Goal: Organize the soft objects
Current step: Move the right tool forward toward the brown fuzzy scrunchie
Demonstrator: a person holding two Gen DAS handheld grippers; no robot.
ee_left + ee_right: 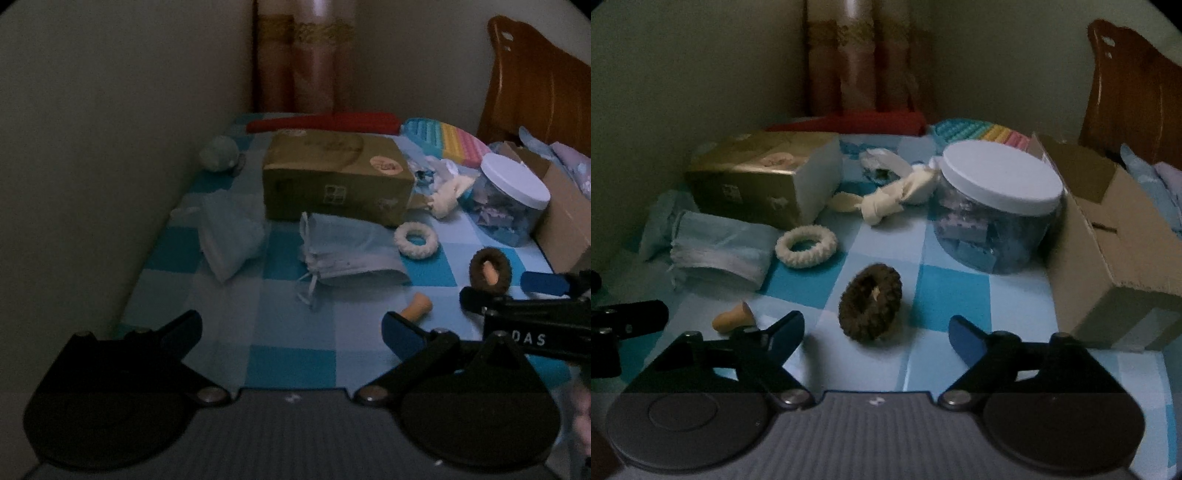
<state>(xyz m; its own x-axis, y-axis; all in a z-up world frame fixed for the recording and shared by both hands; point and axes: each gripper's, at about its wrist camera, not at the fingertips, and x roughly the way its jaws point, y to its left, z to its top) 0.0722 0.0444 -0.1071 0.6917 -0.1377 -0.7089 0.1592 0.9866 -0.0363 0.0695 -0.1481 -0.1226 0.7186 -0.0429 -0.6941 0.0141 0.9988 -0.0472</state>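
A dark brown fuzzy ring lies on the blue checked table just ahead of my open, empty right gripper; it also shows in the left wrist view. A cream knitted ring, a pale blue drawstring pouch, a cream knotted cloth and a small orange foam piece lie around. My left gripper is open and empty, near the pouch. The right gripper shows at the right of the left wrist view.
A gold tissue box stands mid-table. A clear jar with a white lid, an open cardboard box, a pastel pop toy, a red cloth, a crumpled pale bag and a green plush lie around. Wall at left.
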